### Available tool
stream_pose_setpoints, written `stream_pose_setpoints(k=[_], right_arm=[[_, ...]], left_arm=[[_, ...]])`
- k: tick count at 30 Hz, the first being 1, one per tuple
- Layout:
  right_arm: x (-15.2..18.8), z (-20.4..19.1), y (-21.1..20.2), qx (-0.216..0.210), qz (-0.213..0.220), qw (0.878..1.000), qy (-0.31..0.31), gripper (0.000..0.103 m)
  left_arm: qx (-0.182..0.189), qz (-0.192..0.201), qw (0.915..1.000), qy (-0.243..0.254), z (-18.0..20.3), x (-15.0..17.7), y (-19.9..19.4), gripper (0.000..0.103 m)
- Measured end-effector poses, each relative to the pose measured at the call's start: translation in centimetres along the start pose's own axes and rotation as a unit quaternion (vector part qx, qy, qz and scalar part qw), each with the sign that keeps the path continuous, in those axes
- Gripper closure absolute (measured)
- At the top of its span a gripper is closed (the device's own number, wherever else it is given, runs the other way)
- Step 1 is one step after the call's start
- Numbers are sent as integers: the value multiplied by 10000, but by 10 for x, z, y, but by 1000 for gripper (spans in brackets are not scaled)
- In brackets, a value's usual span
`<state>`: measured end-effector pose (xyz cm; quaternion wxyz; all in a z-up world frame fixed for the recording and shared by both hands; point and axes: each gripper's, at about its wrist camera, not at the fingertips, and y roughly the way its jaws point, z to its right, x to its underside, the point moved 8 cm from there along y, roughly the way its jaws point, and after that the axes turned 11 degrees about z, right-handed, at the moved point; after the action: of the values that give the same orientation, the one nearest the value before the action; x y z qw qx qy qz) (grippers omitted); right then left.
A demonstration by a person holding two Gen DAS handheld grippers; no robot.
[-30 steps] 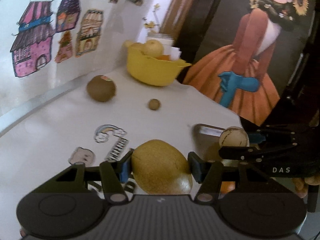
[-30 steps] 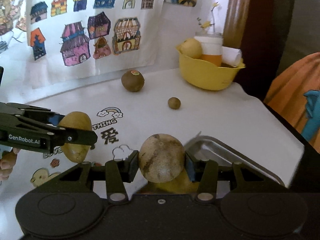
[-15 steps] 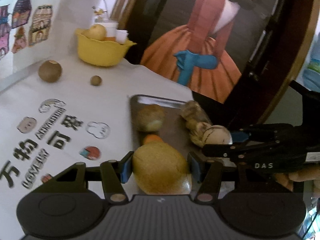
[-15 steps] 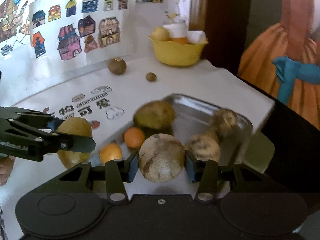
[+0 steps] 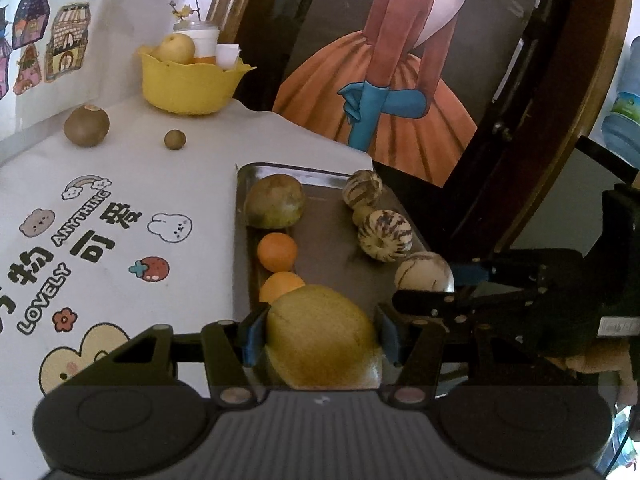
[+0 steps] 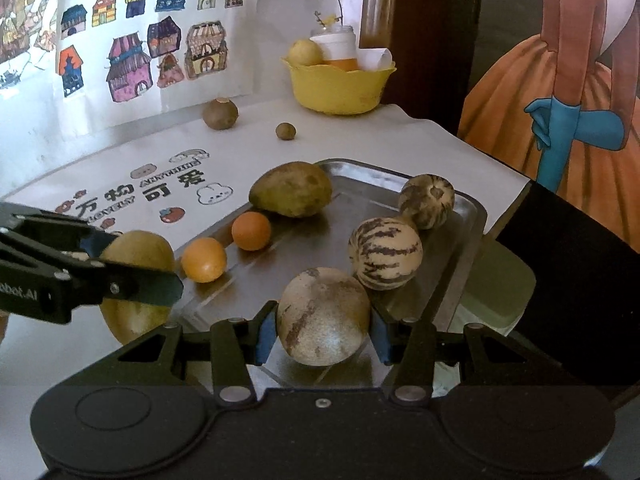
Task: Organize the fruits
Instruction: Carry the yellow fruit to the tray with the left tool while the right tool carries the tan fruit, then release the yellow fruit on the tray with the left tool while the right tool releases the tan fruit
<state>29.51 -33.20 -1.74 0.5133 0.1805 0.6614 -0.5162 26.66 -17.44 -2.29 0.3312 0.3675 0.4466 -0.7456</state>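
Note:
My left gripper [image 5: 320, 334] is shut on a large yellow-green fruit [image 5: 320, 344], held over the near end of the metal tray [image 5: 316, 171]. My right gripper [image 6: 323, 322] is shut on a pale speckled round melon [image 6: 323, 312] above the tray's near right part [image 6: 474, 216]. In the tray lie a green-brown mango [image 6: 292, 189], two oranges [image 6: 251, 230] [image 6: 204, 260] and two striped melons [image 6: 385, 253] [image 6: 427, 200]. Each gripper shows in the other's view, the right one [image 5: 424, 280] close beside the left.
A yellow bowl [image 5: 188, 84] with a pear and cups stands at the table's far corner. A brown round fruit [image 5: 86, 126] and a small brown one [image 5: 175, 139] lie on the printed white cloth. The table edge runs just right of the tray, beside a dark wooden frame.
Both grippers carried their fruits from over the printed cloth to the tray's near end, dropping slightly. The tray and its fruits now fill the middle of both views.

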Motion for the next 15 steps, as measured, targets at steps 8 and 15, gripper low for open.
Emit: stream_pose_setpoints(k=[8, 15], right_arm=[[5, 3, 9, 105, -23, 9999, -47, 54], [7, 5, 15, 240, -14, 9995, -202, 54]], left_arm=[[-68, 25, 10000, 29, -2, -1, 8, 45], [-94, 28, 10000, 9, -8, -2, 11, 46]])
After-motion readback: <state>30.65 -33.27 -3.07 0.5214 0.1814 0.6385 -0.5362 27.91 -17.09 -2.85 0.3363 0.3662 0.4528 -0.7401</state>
